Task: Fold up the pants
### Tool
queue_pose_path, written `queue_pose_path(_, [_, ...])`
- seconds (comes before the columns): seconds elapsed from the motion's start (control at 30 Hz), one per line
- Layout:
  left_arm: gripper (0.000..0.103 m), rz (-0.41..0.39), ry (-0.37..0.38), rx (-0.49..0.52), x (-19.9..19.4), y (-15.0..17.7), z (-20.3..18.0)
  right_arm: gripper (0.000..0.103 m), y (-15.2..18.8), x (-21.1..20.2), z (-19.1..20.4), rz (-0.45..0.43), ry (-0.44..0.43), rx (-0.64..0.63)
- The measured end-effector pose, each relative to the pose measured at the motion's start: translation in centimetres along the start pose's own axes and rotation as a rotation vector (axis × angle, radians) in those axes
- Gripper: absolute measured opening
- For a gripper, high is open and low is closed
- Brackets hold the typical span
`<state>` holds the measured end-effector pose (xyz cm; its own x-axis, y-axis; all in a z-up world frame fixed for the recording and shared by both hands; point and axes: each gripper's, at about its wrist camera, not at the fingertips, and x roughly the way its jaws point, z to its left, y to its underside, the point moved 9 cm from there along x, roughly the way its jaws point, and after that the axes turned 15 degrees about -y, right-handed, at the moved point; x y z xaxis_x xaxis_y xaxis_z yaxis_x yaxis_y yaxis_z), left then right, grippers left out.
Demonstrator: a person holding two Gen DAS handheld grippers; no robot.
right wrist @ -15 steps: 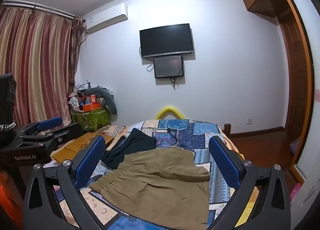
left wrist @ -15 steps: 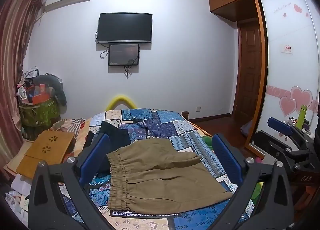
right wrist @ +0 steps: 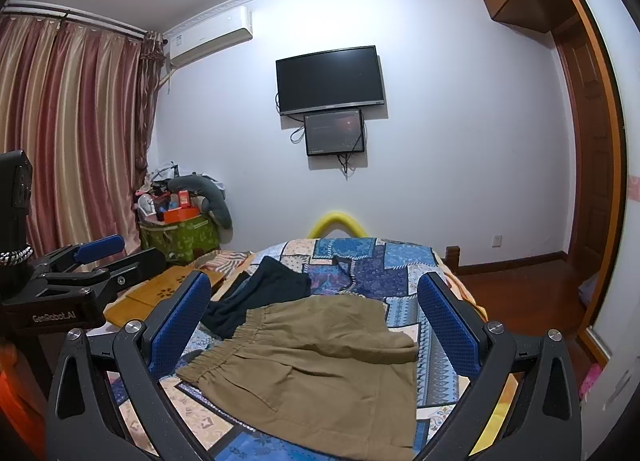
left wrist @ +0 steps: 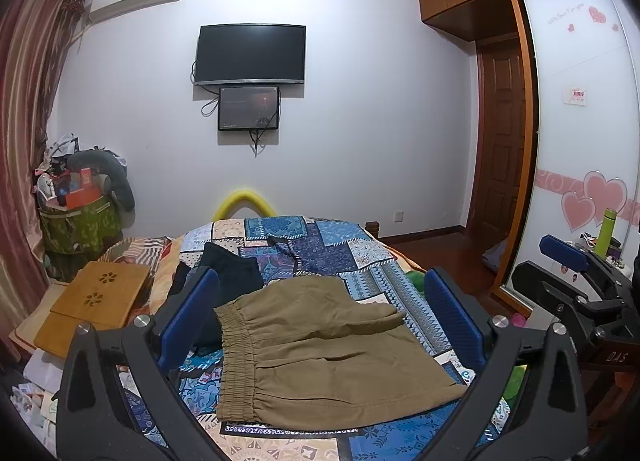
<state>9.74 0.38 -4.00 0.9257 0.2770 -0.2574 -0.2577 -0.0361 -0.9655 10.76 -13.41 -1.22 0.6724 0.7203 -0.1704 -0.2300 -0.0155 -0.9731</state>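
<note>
Far left, striped pink curtains (right wrist: 68, 133) hang by the wall, and beneath them a green storage bag (left wrist: 78, 227) is piled with boxes and a grey neck pillow (left wrist: 110, 175). In front of that, a wooden lap desk (left wrist: 94, 301) lies beside the bed, two flower cutouts in its top. Now the left gripper (left wrist: 320, 321) comes in: blue-padded fingers (left wrist: 188, 317) spread wide, nothing between them, held above the bed with the pants framed in the gap. Just behind its left finger lies a dark garment (left wrist: 230, 273), crumpled on the patchwork quilt (left wrist: 320, 241), its edge tucked against the waistband.

Centre stage, the khaki pants (left wrist: 320, 353) lie flat on the quilt, elastic waistband to the left, one leg folded across on top with its hem near the right side. On the wall above, a black television (left wrist: 250, 55) with a smaller screen (left wrist: 248, 109) below it, cables dangling. A yellow foam arc (left wrist: 244, 203) peeks over the far end of the bed.

The right gripper (right wrist: 320, 329) hovers likewise, jaws apart and empty, pants between its fingers in view but not touched. At the far right, a wooden door (left wrist: 500, 141), a sliding wardrobe panel with pink hearts (left wrist: 592, 197), and a green bottle (left wrist: 604, 231).
</note>
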Motion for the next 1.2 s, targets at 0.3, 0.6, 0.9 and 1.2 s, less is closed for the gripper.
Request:
queue_pose_path(0.3, [0.103, 0.002, -0.004, 0.002, 0.1, 0.05, 0.05, 0.103, 0.08, -0.04, 0.13, 0.005, 0.004, 0.001])
queue_pose_path(0.6, [0.103, 0.004, -0.002, 0.002, 0.2, -0.03, 0.11, 0.103, 0.15, 0.01, 0.06, 0.005, 0.004, 0.002])
queue_pose_path(0.9, [0.103, 0.002, -0.002, 0.006, 0.17, 0.07, -0.11, 0.103, 0.13, 0.01, -0.02, 0.006, 0.003, 0.003])
queue_pose_path(1.2, [0.103, 0.001, -0.001, 0.006, -0.03, 0.2, -0.08, 0.103, 0.15, 0.05, -0.04, 0.006, 0.004, 0.001])
